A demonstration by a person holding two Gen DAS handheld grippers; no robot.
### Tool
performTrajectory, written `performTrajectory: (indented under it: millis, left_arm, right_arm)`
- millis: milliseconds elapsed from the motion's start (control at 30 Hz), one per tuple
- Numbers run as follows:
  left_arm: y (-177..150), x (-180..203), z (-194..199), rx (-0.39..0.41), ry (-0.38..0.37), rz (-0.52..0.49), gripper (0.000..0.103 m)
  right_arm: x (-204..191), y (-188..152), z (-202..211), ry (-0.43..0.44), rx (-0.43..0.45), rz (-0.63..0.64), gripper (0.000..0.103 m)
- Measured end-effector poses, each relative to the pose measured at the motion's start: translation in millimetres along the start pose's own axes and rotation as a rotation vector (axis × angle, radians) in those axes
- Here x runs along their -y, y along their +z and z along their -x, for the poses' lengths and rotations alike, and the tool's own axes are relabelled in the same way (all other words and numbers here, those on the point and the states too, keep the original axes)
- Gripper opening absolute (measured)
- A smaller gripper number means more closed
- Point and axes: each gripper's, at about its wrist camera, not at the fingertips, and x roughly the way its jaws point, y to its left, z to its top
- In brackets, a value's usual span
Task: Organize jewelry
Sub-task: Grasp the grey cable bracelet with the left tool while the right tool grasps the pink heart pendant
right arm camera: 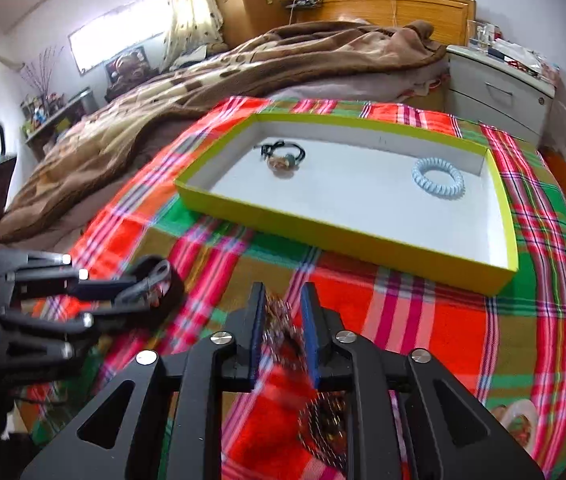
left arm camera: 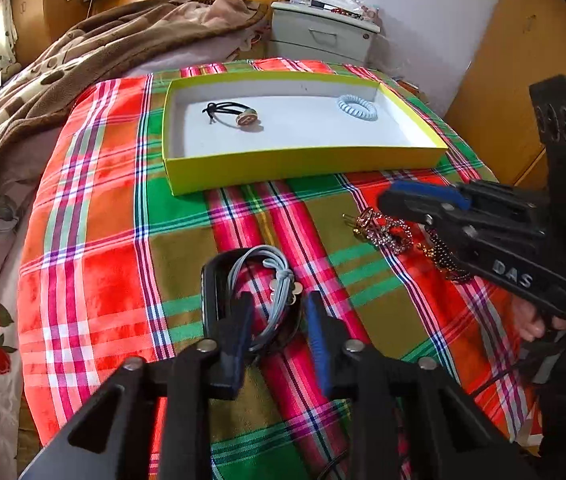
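A tray sits on a cloth on a bed; in it, a corded bracelet left, a coil band right; before it, hair ties left, chains right.

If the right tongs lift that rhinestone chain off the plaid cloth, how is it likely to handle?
The rhinestone chain lies in loose loops, so it will probably hang floppy and dangle rather than hold shape. Its linked, sparkly strands look apt to snag or drag the darker beaded chain beside it. Pinched between the right tongs, thin links may slip through.
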Motion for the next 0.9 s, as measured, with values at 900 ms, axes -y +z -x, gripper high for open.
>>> performTrajectory:
  millis: [900]
  left_arm:
    - [5,-16,22,0.060,-0.076,0.104,0.014]
  right_arm:
    - [-7,-15,12,-0.006,-0.131,0.053,0.023]
